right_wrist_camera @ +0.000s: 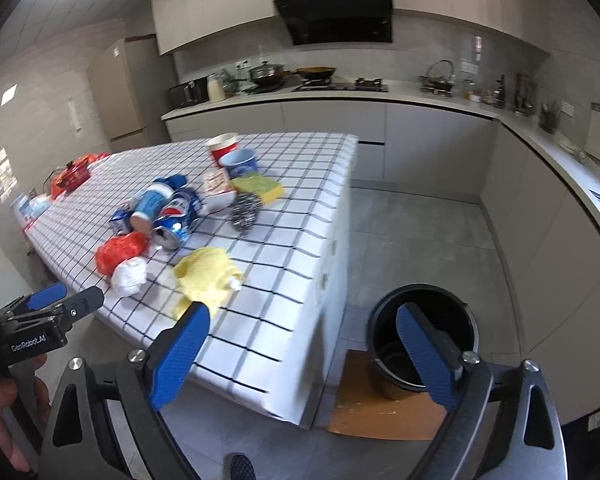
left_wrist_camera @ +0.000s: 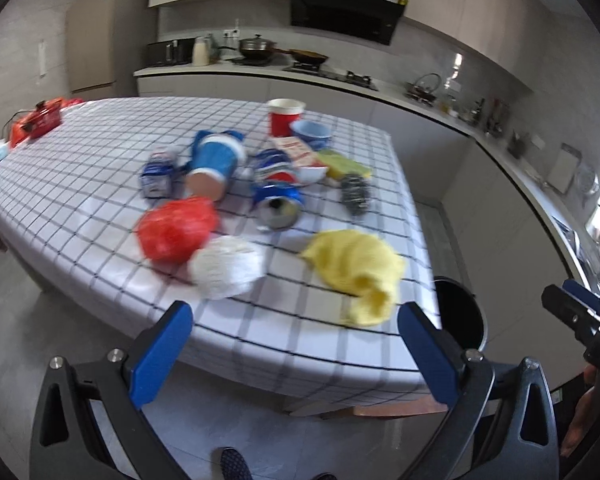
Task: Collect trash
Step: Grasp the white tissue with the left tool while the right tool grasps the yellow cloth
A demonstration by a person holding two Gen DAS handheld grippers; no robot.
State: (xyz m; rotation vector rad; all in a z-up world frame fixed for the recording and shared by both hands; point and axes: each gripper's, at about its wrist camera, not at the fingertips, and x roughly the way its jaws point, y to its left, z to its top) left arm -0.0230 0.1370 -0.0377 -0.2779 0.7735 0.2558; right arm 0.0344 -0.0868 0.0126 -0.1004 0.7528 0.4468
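Trash lies on the checked table (left_wrist_camera: 80, 200) (right_wrist_camera: 300, 208): a red plastic bag (left_wrist_camera: 176, 228) (right_wrist_camera: 118, 254), a white paper wad (left_wrist_camera: 226, 266) (right_wrist_camera: 129, 276), a yellow cloth (left_wrist_camera: 358, 272) (right_wrist_camera: 206, 276), a crushed Pepsi can (left_wrist_camera: 278, 196) (right_wrist_camera: 176, 224), a blue cup on its side (left_wrist_camera: 214, 166) (right_wrist_camera: 150, 206) and a small carton (left_wrist_camera: 158, 174). A black bin (right_wrist_camera: 424, 344) (left_wrist_camera: 462, 312) stands on the floor beside the table's near corner. My left gripper (left_wrist_camera: 296, 322) is open, short of the table's near edge, nothing between its fingers. My right gripper (right_wrist_camera: 304, 326) is open too, empty, between the table corner and the bin.
Further back on the table are a red cup (left_wrist_camera: 284, 116), a blue bowl (left_wrist_camera: 312, 132), a yellow sponge (left_wrist_camera: 346, 166) and a steel scourer (left_wrist_camera: 356, 192). Red items (left_wrist_camera: 40, 120) sit at the far left. Kitchen counters (right_wrist_camera: 380, 96) run behind and to the right. A wooden board (right_wrist_camera: 384, 408) lies under the bin.
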